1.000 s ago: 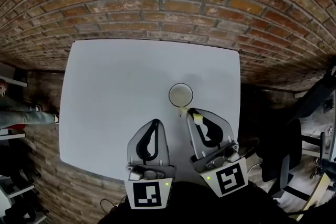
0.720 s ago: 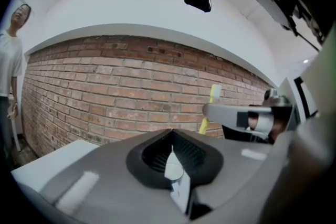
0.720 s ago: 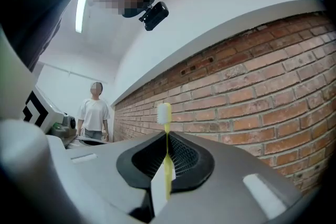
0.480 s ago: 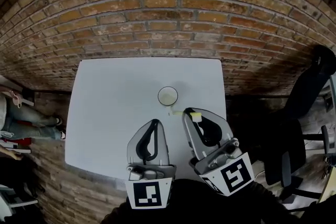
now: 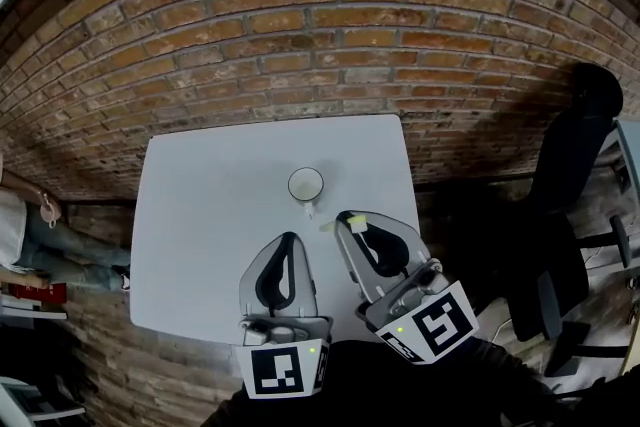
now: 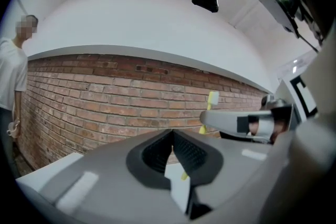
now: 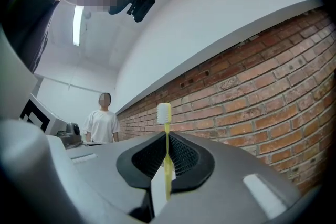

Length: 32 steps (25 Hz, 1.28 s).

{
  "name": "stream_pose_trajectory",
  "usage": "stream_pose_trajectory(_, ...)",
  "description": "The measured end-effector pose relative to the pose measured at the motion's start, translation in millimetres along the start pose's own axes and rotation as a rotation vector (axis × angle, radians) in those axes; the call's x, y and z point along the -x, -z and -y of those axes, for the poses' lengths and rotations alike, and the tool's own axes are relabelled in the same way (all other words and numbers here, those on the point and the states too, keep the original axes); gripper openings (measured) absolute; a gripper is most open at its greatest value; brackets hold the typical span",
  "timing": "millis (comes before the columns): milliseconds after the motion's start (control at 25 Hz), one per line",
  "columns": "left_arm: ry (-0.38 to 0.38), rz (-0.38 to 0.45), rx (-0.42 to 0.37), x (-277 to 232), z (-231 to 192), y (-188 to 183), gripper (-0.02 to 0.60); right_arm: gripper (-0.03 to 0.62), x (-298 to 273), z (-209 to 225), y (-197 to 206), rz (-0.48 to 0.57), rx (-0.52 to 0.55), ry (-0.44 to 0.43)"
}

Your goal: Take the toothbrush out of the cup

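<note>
Your right tongs (image 7: pixel 167 136) are clamped shut on the yellow toothbrush (image 7: pixel 167 165). Its long axis stands upright across the tongs, with the white bristle head pointing up above them and the handle running down below. It is clear of the cup (image 5: pixel 306 185), held in the air over the desk (image 5: pixel 210 215), on the near right of the cup. Your left tongs (image 6: pixel 171 131) are closed tip to tip with nothing between them, beside the right pair.

The desk is plain white and stands against a red brick wall (image 5: pixel 330 45). A black office chair (image 5: pixel 570 165) is off to the right, and a person in a white shirt (image 7: pixel 102 124) stands along the wall.

Count: one toothbrush, one cup, one desk, two tongs.
</note>
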<state>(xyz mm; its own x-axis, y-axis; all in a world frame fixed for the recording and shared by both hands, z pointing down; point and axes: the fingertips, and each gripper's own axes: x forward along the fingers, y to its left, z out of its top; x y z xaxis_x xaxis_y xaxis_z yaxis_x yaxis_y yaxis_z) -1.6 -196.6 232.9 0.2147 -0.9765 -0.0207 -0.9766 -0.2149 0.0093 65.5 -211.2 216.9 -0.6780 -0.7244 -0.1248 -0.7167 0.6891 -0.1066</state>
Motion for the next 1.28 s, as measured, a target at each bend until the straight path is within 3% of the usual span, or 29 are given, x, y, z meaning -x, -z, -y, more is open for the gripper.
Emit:
stream_pose_trajectory(280, 0.065, 0.049, -0.017, 1.5, -12.2, -8.6, 0.009, 0.009, -7.4, -12.0, 5.2, 0.001, -0.013, 0.047)
stream_pose_trajectory(560, 0.110, 0.013, -0.001, 4.6, -12.6, -1.4, 0.008, 0.009, -6.4, -17.7, 3.7, 0.002, 0.019, 0.083)
stream_pose_trajectory(1040, 0.129, 0.007, -0.013, 8.1, -12.2, -3.6, 0.008, 0.009, -4.2, -24.1, -0.6, 0.015, 0.029, 0.089)
stream_pose_trajectory(1280, 0.139, -0.038, -0.016, 10.5, -8.5, 6.2, 0.008, 0.009, -0.5, -23.5, 2.0, 0.010, 0.021, 0.095)
